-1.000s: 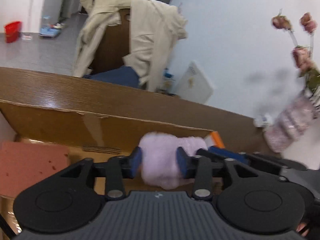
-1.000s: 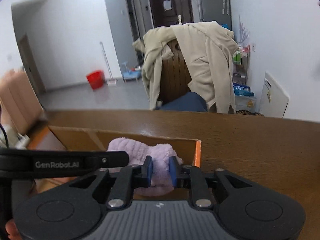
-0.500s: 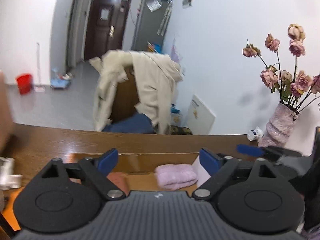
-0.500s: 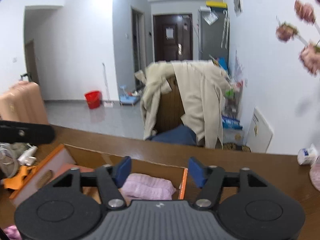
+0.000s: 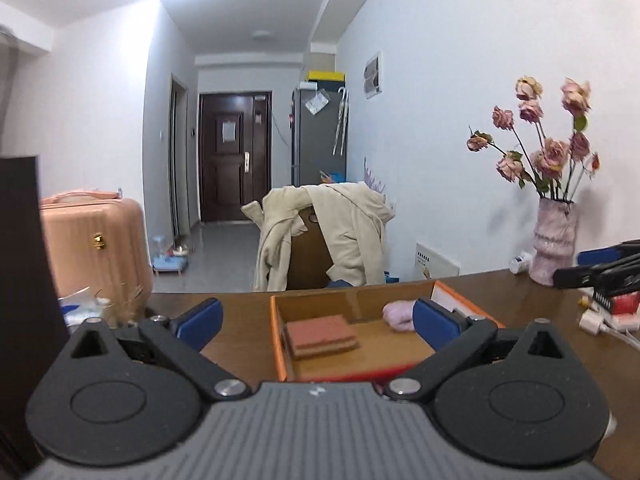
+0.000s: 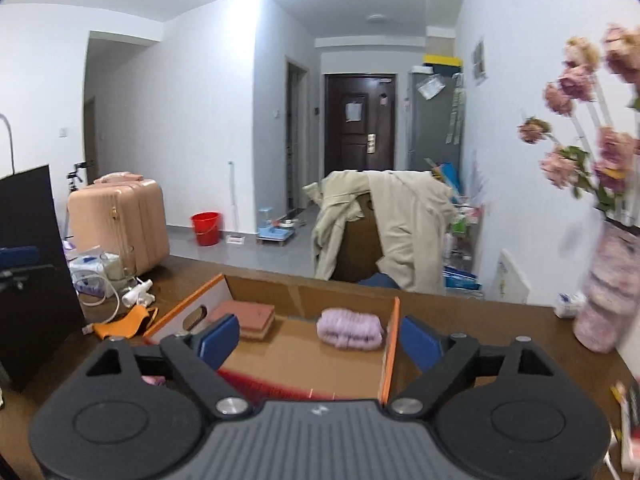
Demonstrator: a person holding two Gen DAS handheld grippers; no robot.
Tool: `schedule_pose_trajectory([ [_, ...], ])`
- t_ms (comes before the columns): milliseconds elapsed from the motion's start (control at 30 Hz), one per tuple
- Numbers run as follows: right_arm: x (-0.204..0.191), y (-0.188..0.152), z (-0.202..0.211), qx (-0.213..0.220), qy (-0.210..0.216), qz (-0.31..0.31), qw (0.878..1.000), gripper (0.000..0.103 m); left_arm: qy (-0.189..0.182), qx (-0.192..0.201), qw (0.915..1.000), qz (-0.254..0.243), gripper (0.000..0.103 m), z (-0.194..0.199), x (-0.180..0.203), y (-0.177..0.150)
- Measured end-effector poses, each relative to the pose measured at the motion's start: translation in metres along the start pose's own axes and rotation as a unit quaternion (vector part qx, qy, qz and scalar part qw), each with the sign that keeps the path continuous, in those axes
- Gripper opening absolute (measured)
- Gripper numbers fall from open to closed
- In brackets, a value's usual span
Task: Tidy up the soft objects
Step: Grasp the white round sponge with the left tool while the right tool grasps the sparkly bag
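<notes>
Inside the cardboard box [image 6: 390,344] on the wooden table [image 6: 496,336], the folded lilac towel [image 6: 350,328] is laid seemingly crosswise, while both the left gripper [image 5: 316,322] and the right gripper [image 6: 320,340] are being opened, nothing gripped.

Both grippers are just hanging there with nothing held. Left gripper [image 5: 316,322] sits low in its frame, jaws spreading wide apart. Right gripper [image 6: 320,338], bottom centre of its frame, is spreading too, nothing between the pads.

The right tong of the left tongs [image 5: 316,322] partly hides the pink towel [image 5: 397,314]; the flowers [image 6: 592,120] look motion-blurred
</notes>
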State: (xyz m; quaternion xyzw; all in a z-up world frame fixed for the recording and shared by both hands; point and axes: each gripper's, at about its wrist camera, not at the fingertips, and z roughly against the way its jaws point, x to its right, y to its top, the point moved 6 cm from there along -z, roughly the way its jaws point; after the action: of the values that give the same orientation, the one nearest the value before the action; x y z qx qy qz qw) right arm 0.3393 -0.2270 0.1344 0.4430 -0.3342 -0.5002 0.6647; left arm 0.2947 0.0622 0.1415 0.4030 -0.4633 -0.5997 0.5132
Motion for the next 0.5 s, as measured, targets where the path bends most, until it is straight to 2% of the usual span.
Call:
schedule_pose_trajectory([
  [67, -0.014, -0.026, 0.027, 0.005, -0.015, -0.021, 1.000, 0.089, -0.007, -0.006, 0.9999, 0.010, 0.103, 0.010, -0.002, -0.018],
  [167, -0.028, -0.071, 0.053, 0.009, -0.031, -0.055, 0.998, 0.089, -0.038, -0.026, 0.9981, 0.040, 0.103, 0.021, 0.004, -0.046],
  [233, -0.037, -0.100, 0.069, 0.010, -0.055, -0.056, 0.997, 0.089, -0.055, -0.041, 0.9963, 0.051, 0.103, 0.029, 0.009, -0.066],
  [333, -0.046, -0.135, 0.083, 0.002, -0.077, -0.064, 0.995, 0.089, -0.060, -0.064, 0.9943, 0.062, 0.103, 0.036, 0.015, -0.091],
  [433, -0.048, -0.157, 0.092, -0.007, -0.084, -0.075, 0.994, 0.089, -0.068, -0.099, 0.9912, 0.057, 0.103, 0.031, 0.027, -0.107],
  [500, -0.045, -0.161, 0.095, -0.009, -0.094, -0.073, 0.993, 0.089, -0.057, -0.098, 0.9920, 0.055, 0.103, 0.033, 0.032, -0.110],
])
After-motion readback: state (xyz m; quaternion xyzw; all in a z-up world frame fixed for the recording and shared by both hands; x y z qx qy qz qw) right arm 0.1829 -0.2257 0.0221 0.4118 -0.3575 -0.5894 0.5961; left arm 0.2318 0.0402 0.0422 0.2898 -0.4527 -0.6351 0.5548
